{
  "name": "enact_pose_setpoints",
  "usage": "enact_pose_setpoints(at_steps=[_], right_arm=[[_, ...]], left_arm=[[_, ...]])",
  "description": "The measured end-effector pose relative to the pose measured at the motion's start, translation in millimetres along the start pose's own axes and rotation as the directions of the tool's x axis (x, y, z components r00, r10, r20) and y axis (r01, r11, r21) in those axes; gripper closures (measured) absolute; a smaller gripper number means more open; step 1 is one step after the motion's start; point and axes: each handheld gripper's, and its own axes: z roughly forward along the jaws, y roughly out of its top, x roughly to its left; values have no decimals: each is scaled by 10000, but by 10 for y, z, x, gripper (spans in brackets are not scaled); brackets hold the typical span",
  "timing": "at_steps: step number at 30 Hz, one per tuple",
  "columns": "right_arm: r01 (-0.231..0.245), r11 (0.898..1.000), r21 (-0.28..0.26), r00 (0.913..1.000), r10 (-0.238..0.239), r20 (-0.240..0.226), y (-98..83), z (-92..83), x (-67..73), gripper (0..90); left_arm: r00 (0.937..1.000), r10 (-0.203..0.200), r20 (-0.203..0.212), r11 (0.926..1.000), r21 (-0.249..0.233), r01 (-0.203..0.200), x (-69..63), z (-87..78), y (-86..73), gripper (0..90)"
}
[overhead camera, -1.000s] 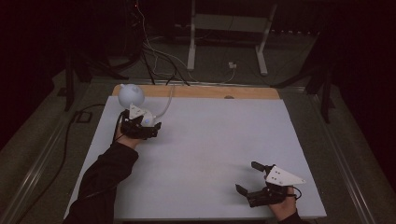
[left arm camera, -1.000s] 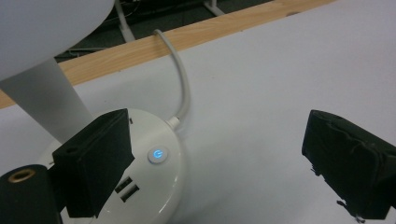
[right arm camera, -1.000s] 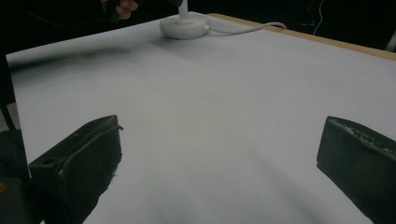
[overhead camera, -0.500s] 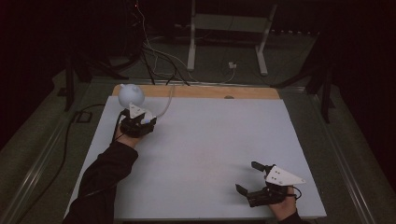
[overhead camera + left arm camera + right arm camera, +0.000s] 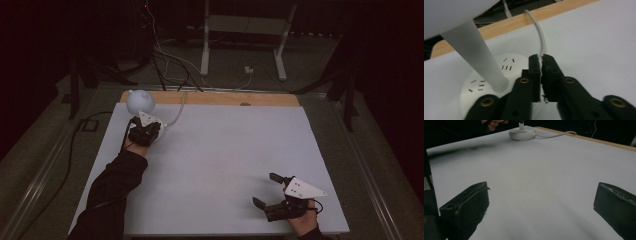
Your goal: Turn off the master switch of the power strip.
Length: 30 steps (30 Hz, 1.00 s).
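Lamp cord [image 5: 539, 35] — thin, white — is pinched between the closed jaws of the left gripper [image 5: 540, 65], right beside the round white lamp base [image 5: 480, 83]. From the jaws the cord curves up and away across the white worktop [image 5: 225, 150] to its far wooden edge strip [image 5: 210, 98], where it drops out of sight. In the left gripper view the base shows small slots in its top, and a tapering white stem [image 5: 475, 53] rises from it at a slant toward the pale lamp head [image 5: 139, 100]. The lamp stands at the worktop's far left corner; in the high view the left gripper [image 5: 145, 131] sits just on the near side of it, with a dark sleeve [image 5: 112, 190] running back to the near left edge.

The right gripper [image 5: 267, 190] rests near the near right corner, well apart from the lamp, its jaws spread wide with bare worktop between them. The right gripper view looks across the sheet to the lamp base [image 5: 522, 133] and the cord [image 5: 556, 134] trailing off toward the wooden edge. Beyond the worktop, cables [image 5: 170, 60] and a pale frame stand [image 5: 245, 30] lie on the dark floor.
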Motion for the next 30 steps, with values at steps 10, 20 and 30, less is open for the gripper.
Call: enact_pose_setpoints(at_steps=[10, 20, 30], right_arm=[[-6, 10000, -18, 10000, 6, 6, -1, -2, -1, 0], [4, 10000, -41, 10000, -4, 17, -2, -11, -9, 0], [8, 10000, -35, 10000, -8, 11, -3, -14, -11, 0]], left_arm=[[9990, 319, -323, 9993, 229, -311, 10, 120, -54, 900], [9961, 685, -556, 9964, 547, -655, 7, 232, -109, 900], [9921, 961, -801, 9943, 550, -919, 1, 275, -151, 900]])
